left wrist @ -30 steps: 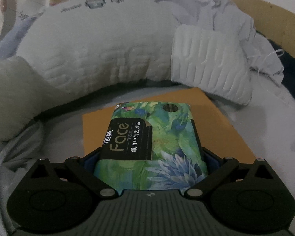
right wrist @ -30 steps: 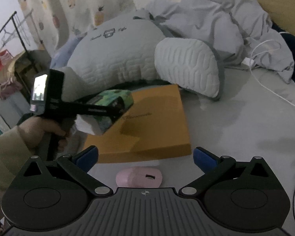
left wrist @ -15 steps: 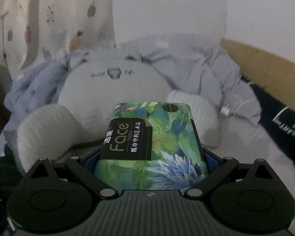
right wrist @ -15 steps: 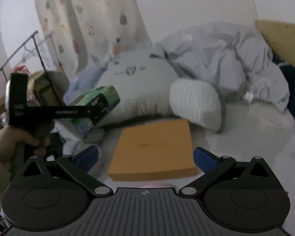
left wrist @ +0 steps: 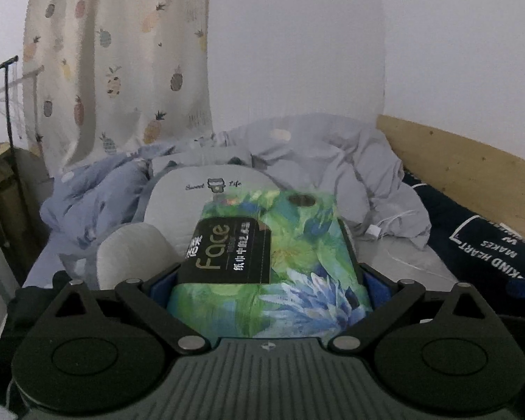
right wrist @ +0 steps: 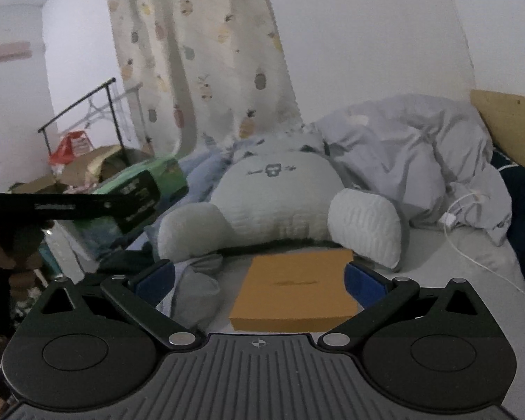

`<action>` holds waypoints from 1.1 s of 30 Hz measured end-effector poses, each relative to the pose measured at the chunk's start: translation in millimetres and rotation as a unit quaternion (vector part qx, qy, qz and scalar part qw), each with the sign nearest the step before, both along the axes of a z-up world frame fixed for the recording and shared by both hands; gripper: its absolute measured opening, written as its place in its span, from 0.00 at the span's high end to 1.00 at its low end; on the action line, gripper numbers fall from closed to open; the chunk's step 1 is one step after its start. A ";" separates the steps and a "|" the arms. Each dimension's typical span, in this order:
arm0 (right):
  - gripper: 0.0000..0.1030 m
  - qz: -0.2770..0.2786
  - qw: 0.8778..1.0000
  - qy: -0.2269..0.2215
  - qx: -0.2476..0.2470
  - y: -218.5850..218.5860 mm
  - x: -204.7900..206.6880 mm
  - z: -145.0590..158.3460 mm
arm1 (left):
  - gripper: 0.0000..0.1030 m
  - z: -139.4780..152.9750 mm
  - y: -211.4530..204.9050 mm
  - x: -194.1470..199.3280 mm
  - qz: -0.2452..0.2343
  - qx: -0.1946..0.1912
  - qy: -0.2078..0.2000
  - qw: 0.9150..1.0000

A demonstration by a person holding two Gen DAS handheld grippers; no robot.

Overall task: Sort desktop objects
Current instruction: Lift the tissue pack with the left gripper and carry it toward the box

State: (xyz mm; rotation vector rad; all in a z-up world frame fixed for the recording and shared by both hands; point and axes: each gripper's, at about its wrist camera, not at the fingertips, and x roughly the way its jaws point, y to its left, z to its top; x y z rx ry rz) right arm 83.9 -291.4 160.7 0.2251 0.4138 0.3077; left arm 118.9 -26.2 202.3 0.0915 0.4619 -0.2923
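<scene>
My left gripper (left wrist: pixel 264 280) is shut on a green and blue floral tissue pack (left wrist: pixel 273 266) marked "Face" and holds it up in the air above the bed. The same pack (right wrist: pixel 140 192) shows at the left of the right wrist view, in the left gripper (right wrist: pixel 129 206). My right gripper (right wrist: pixel 259 280) is open and empty, raised over the near edge of an orange flat box (right wrist: pixel 294 290) that lies on the bed sheet. The pink mouse is hidden below the right gripper's body.
A large grey backrest pillow (right wrist: pixel 280 199) with two arms stands behind the orange box. A crumpled grey duvet (right wrist: pixel 413 154) and a white charger cable (right wrist: pixel 462 224) lie at the right. A wooden bed board (left wrist: pixel 472 175) and a dark cloth (left wrist: pixel 490 245) are far right. Clutter and a clothes rack (right wrist: pixel 84 133) stand at the left.
Both grippers have risen and tilted up. The left one carried the tissue pack up and leftward off the orange box. The pink mouse has dropped out of the right view.
</scene>
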 end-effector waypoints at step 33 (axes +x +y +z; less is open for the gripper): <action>0.00 0.022 0.990 0.138 -0.025 36.1 -44.8 -110.7 | 0.18 -190.0 2.9 -66.6 0.061 0.046 0.165 0.983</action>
